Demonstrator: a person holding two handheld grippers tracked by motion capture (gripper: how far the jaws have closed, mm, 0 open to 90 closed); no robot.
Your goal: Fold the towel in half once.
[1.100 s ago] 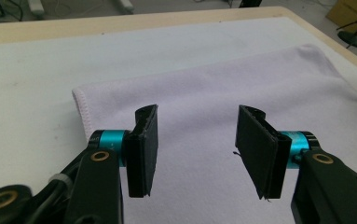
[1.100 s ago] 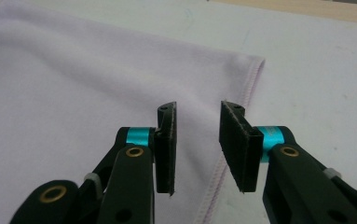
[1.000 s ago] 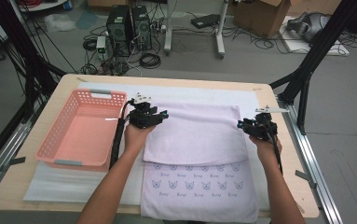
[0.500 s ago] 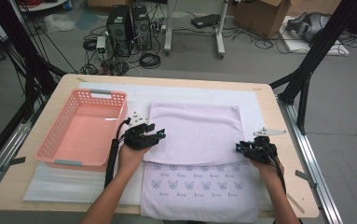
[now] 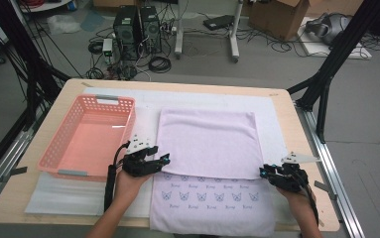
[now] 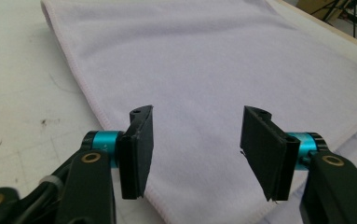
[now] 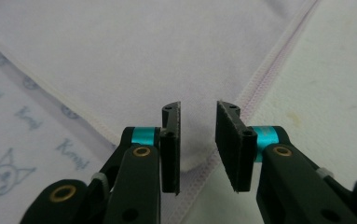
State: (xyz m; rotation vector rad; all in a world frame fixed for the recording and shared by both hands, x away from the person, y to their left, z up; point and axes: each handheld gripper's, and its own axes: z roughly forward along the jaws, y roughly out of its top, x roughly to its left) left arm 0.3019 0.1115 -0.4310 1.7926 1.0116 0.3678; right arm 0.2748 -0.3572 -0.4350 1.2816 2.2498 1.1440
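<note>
Since drawing nearer, left tongs (image 5: pixel 163 159) gape wide, right tongs (image 5: pixel 264 172) part-open, over towel (image 5: pixel 207 141) corners.

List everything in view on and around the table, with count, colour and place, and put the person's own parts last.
towel: one, pale lilac, folded, middle of the table; cat-print lower layer at the near edge.
basket: one, pink plastic, left of the towel.
mat: one, white, under the towel and basket.
table: one, light wood.
computer towers: two, black, on the floor behind the table.
cardboard box: one, brown, on the floor, far right.
left gripper: one, black with teal rings, fingers wide apart over the towel's near left corner.
right gripper: one, same colours, fingers narrowly apart around the towel's near right corner.
forearms: two, entering from the bottom edge.
</note>
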